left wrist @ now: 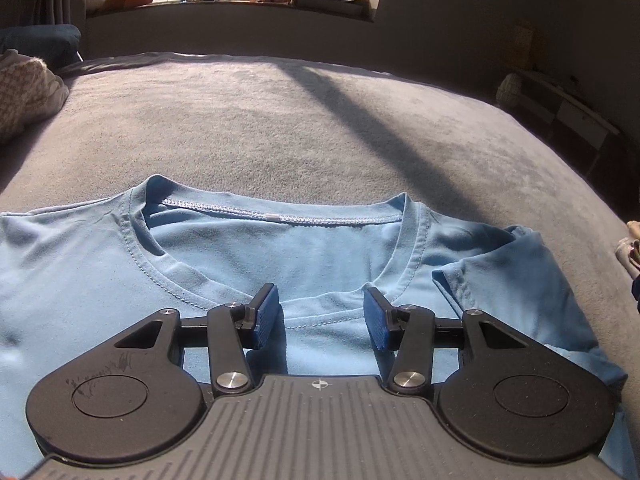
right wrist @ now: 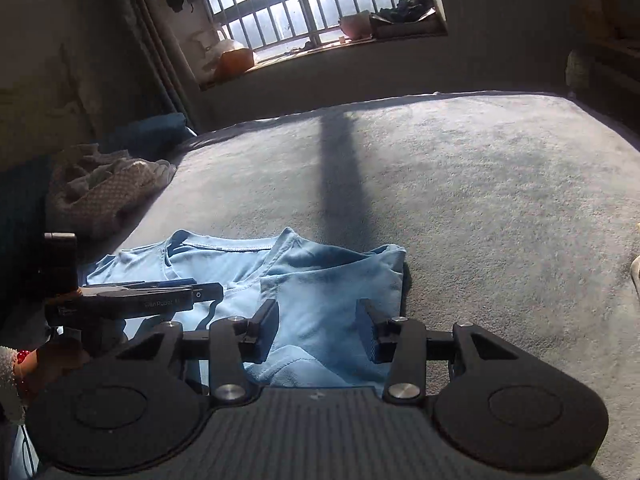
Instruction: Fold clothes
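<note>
Where the grey bed cover point(left wrist: 320, 120) spreads under both cameras, one light blue T-shirt point(left wrist: 100, 264) lies flat on it, neckline pointing away from the fingers.

Item 1, left gripper point(left wrist: 324, 318): fingers spread, blue pads point(left wrist: 266, 316) apart with nothing between them; poised over the shirt just short of the collar point(left wrist: 412, 248), whose front curve runs beyond and between the two fingertips. A sleeve point(left wrist: 512, 276) lies folded inward to the right of the right finger.

Item 2, right gripper point(right wrist: 318, 330): fingers spread, gripping nothing; positioned over the folded sleeve side of the shirt, cloth visible in the gap between the fingertips. Seen from this camera, the left gripper sits to the left of the left finger, flat above the shirt's chest.

Item 3, crumpled patterned cloth point(right wrist: 100, 188): on the cover, far left, well apart from the shirt.

Item 4, barred window point(right wrist: 320, 0) with cluttered sill: straight ahead beyond the bed
</note>
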A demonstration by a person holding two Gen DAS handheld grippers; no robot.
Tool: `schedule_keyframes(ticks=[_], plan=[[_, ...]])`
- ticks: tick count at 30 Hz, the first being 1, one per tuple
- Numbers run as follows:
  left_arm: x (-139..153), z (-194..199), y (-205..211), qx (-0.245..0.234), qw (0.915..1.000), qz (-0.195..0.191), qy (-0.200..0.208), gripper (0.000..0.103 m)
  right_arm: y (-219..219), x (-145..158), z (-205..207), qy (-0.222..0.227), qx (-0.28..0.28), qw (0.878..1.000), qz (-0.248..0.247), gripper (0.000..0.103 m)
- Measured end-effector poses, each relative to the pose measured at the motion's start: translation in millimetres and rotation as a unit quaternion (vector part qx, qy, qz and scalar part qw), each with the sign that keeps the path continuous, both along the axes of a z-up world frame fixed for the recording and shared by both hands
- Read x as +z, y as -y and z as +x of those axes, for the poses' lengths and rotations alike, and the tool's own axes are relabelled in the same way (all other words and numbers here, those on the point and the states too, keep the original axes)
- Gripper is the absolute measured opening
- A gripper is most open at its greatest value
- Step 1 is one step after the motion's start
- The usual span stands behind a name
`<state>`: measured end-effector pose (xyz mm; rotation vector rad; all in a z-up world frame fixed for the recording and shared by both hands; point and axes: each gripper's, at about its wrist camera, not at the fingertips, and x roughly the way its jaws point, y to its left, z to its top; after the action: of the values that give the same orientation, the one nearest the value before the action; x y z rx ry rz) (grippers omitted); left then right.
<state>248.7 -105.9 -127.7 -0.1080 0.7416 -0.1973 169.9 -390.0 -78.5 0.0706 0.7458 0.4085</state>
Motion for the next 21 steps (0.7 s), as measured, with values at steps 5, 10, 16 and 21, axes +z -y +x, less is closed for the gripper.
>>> schedule_keyframes(ticks=[5,10,16,21], plan=[[-3.0,0.8,4.8,0.002,1.0000,0.007,0.005,0.049,-18.0,-18.4,-19.9,0.000,0.070,0.996,-0.059,0.042],[-4.5,0.2,5.9,0.000,0.9999,0.012,0.010,0.050,-31.1,-33.0,-43.7,0.001,0.135,0.986,-0.098,0.032],[-5.9,2.0,7.7,-0.001,0.9998,0.015,0.013,0.050,-45.8,-38.9,-73.8,0.029,0.201,0.967,-0.155,0.032],[-6.0,1.9,7.6,-0.001,0.9998,0.014,0.014,0.051,-57.2,-32.7,-100.2,0.076,0.244,0.943,-0.212,0.032]])
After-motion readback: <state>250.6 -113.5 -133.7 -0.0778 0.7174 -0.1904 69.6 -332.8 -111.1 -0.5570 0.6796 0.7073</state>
